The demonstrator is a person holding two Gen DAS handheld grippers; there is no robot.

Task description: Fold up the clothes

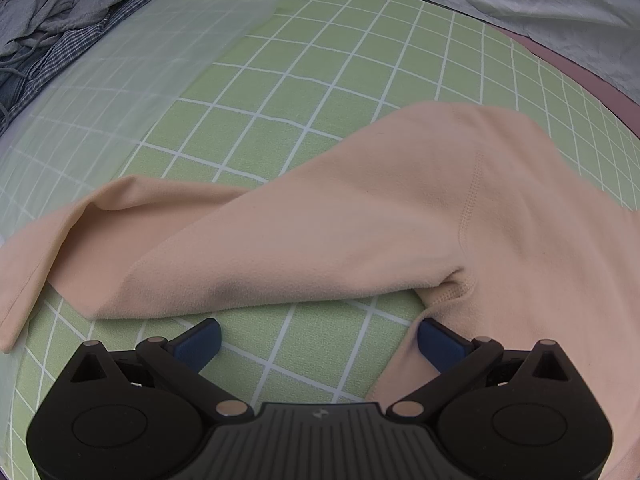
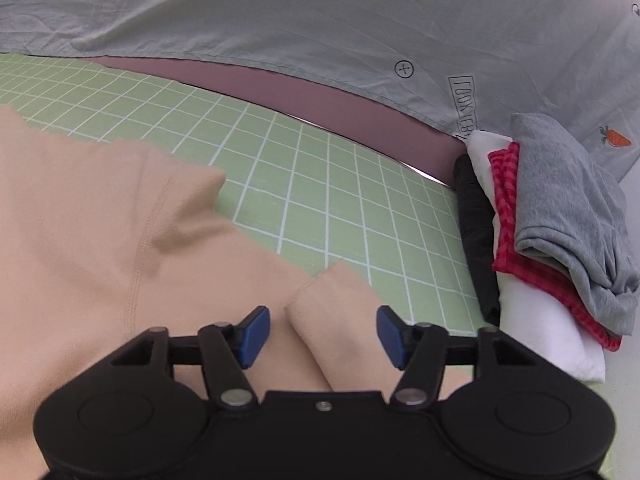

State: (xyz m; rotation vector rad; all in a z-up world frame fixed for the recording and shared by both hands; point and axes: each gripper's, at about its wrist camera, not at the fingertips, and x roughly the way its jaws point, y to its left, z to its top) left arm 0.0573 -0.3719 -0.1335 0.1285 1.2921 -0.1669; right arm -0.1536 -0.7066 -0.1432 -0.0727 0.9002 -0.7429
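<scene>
Left gripper (image 1: 318, 346) jaws wide apart, nothing between them but green grid mat (image 1: 320, 92); right pad touching or just beside peach garment (image 1: 360, 224) edge, cannot tell which. Right gripper (image 2: 323, 335) jaws apart, straddling garment's sleeve cuff (image 2: 320, 300), not clamped. Garment spread flat on mat. Folded stack (image 2: 560, 232) at mat's right edge; grey sheet (image 2: 320, 12) beyond; dark clothes pile (image 1: 60, 12) far left.

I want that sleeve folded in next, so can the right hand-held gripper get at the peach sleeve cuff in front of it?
Probably yes. The right hand-held gripper is open, and the peach sleeve cuff lies between its fingers with nothing on top. The stack of folded clothes sits off to the side.
</scene>
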